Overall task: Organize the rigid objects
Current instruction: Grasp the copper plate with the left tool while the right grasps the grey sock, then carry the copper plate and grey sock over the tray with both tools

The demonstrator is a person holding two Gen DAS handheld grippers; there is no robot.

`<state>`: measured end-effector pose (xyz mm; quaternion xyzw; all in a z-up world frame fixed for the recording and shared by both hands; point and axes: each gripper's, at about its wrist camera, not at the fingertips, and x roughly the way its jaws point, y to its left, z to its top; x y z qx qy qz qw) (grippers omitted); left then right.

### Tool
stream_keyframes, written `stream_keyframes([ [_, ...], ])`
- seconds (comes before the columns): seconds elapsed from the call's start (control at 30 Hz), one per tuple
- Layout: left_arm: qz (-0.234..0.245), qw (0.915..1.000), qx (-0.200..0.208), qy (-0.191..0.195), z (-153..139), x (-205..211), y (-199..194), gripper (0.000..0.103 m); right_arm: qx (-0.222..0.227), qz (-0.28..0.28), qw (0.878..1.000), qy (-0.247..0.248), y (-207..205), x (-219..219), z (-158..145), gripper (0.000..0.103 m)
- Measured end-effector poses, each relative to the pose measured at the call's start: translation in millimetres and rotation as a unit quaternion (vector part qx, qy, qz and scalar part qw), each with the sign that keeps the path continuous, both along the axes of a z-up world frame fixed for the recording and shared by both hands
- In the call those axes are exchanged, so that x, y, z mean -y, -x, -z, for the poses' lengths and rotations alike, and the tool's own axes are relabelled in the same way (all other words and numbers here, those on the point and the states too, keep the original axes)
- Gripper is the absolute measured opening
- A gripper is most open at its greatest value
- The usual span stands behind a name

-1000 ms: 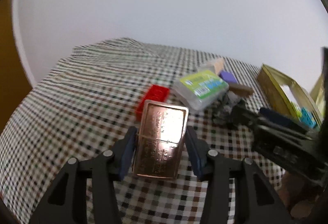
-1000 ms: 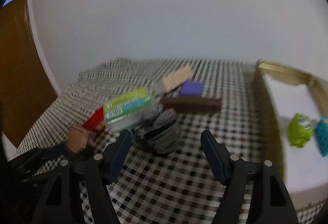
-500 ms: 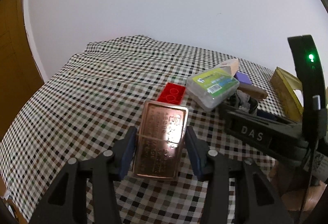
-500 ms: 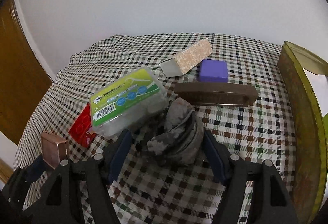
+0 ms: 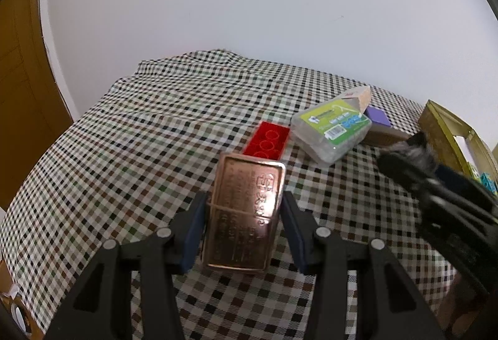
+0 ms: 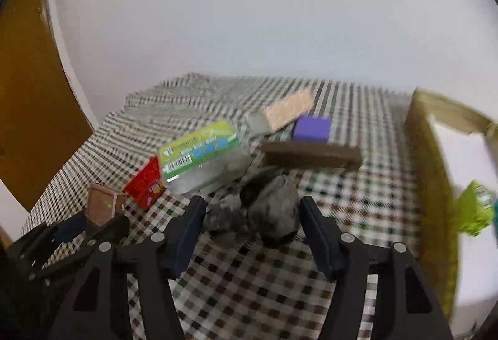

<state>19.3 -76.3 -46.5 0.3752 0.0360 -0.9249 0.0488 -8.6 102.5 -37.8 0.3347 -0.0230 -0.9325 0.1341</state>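
Note:
My left gripper (image 5: 244,204) is shut on a copper-coloured metal case (image 5: 246,215), held upright above the checked tablecloth (image 5: 140,153); the case also shows at the lower left of the right wrist view (image 6: 104,206). My right gripper (image 6: 252,206) straddles a crumpled grey bundle (image 6: 270,209) lying on the cloth. Its jaws are closing, with the pads close to the bundle's sides but not visibly pressing. Behind lie a red brick (image 6: 144,184), a clear box with a green label (image 6: 199,150), a brown bar (image 6: 311,155), a purple block (image 6: 311,128) and a beige box (image 6: 288,109).
A yellow tray (image 6: 429,169) stands at the right edge of the table, with a lime-green item (image 6: 473,209) inside it. A white wall is behind and a brown door (image 6: 31,91) is at the left. The cloth's left half (image 5: 93,184) is bare.
The right gripper's jaws have narrowed around the grey bundle, and in the left wrist view that gripper has drawn away to the right. The copper case stays in the left gripper.

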Motion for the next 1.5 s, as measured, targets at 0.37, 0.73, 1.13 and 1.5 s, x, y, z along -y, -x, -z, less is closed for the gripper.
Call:
stream_keyframes([
  [0.37,0.036,0.9986,-0.038,-0.008,-15,-31,-10,0.047,-0.163,0.014,0.986,-0.019,-50,-32,-37,0.064],
  [0.73,0.106,0.9912,-0.075,-0.027,-39,-103,-3,0.047,-0.233,0.111,0.966,-0.02,-78,-122,-57,0.064],
  [1.13,0.196,0.9757,-0.089,-0.039,-52,-208,7,0.047,-0.216,0.196,0.955,-0.051,-79,-205,-56,0.064],
  [1.5,0.223,0.9712,-0.072,-0.042,-43,-253,18,0.046,-0.2,0.223,0.953,-0.043,-78,-244,-54,0.064],
])
